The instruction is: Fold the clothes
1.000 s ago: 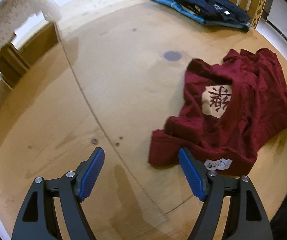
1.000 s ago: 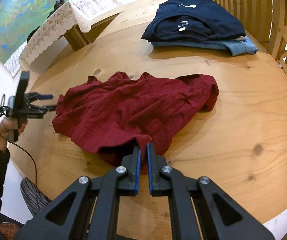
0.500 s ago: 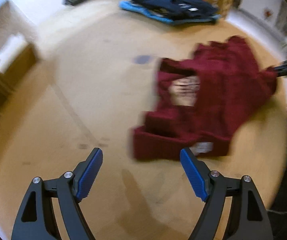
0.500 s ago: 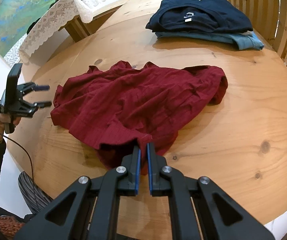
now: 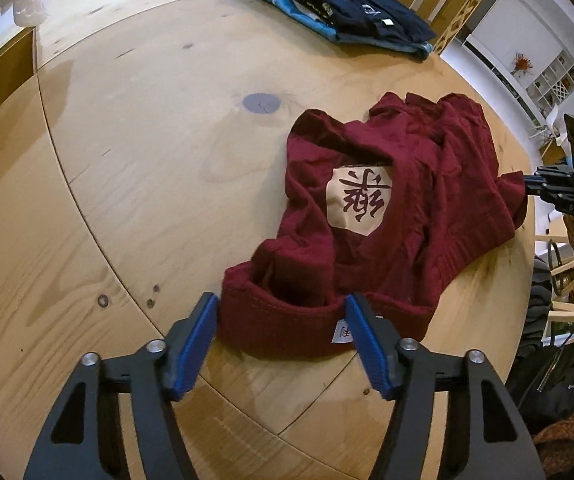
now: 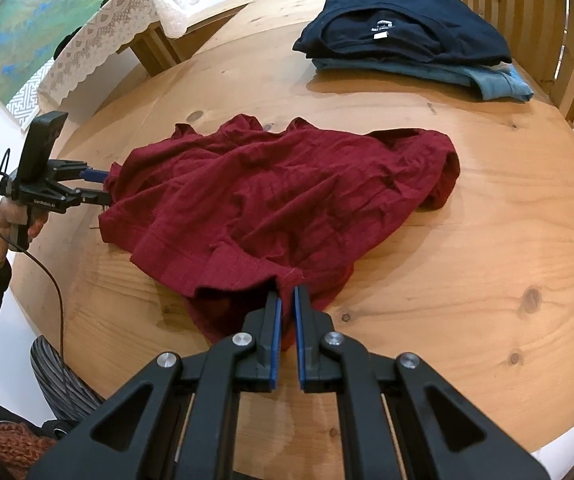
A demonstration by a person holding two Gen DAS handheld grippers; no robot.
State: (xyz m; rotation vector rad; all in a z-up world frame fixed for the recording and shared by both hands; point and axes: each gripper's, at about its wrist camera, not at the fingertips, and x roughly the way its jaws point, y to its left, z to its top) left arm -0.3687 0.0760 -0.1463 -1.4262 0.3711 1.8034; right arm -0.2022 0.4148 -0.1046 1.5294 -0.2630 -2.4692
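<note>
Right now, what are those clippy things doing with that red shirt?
A person is folding a crumpled dark red shirt on the round wooden table. The right gripper is shut on one hem edge. The left gripper is closing around the opposite edge. Folded navy and blue clothes sit stacked farther back.

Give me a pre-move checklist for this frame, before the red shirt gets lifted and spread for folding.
1. Right tongs shut on the red shirt hem: ok.
2. Left tongs around the opposite edge: ok; the folded hem sits between the blue pads.
3. Left grip complete: not ok; the jaws are closing, with gaps beside the cloth.
4. Shirt flat: not ok; it lies crumpled, the printed patch partly folded under.
5. Room to spread on the wooden table: ok; bare wood lies beside the shirt.
6. Folded pile apart from the shirt: ok.
</note>
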